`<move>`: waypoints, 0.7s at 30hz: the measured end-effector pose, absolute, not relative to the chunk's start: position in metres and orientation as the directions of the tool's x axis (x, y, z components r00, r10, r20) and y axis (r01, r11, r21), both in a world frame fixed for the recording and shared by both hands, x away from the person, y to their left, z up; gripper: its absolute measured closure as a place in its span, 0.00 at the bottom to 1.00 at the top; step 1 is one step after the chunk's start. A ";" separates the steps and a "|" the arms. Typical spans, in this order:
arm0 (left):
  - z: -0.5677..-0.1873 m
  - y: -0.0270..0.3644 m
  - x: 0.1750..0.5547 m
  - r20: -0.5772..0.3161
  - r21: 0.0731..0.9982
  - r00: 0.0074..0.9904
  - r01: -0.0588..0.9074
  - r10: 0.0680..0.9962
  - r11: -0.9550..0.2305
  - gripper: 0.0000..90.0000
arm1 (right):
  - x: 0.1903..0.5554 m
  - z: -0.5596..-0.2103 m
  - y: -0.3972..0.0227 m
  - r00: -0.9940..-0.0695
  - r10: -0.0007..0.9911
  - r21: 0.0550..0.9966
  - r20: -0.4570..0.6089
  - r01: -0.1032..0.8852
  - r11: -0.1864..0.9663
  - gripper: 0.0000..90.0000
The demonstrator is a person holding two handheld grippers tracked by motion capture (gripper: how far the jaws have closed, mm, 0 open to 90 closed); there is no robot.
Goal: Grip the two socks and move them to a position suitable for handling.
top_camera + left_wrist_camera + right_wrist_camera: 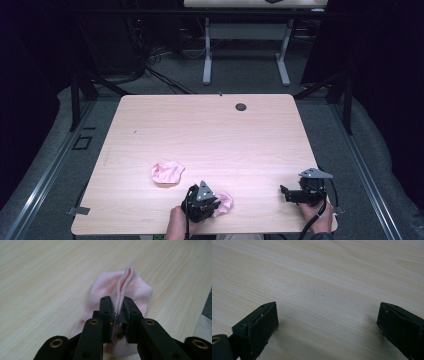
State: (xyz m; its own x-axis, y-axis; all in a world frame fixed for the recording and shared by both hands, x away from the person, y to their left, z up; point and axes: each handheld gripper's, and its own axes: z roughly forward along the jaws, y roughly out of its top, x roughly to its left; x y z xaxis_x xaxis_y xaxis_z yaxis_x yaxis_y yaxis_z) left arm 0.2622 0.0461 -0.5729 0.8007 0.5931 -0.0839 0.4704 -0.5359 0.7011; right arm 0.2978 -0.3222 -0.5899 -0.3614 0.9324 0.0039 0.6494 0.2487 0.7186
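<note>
**Left jaws pinch the near sock**

I've got bare table [210,130] all around, nothing blocking. A second pink sock [167,173] lies crumpled up-left, apart. My left gripper [117,315] clamps the pink sock [120,290] at the near edge, ribbed cuff running straight away from the jaws. Right gripper [327,322] rests wide open, holding nothing.

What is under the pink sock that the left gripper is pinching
The pink sock lies on the bare wooden table, its ribbed edge clamped in the left gripper. Whatever lies beneath the fabric is covered, so anything hidden there cannot be seen.
</note>
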 end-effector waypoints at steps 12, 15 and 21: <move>-0.537 0.079 0.261 -0.057 0.735 0.757 0.473 0.651 -0.485 0.18 | 0.298 -0.590 -0.323 -0.365 0.931 0.720 0.007 0.648 0.249 0.04; -0.529 0.097 0.266 -0.053 0.751 0.725 0.483 0.687 -0.451 0.16 | 0.298 -0.590 -0.323 -0.367 0.930 0.719 0.006 0.648 0.251 0.04; -0.518 0.130 0.285 -0.034 0.755 0.659 0.509 0.751 -0.413 0.07 | 0.298 -0.590 -0.323 -0.365 0.931 0.720 0.006 0.648 0.249 0.04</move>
State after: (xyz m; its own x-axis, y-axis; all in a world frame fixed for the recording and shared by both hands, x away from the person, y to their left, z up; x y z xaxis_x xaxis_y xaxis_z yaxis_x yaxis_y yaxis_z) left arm 0.2850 0.1299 -0.5185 0.6592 0.7512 -0.0342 0.5093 -0.4126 0.7552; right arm 0.2979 -0.3225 -0.5898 -0.3652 0.9309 0.0065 0.6478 0.2491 0.7199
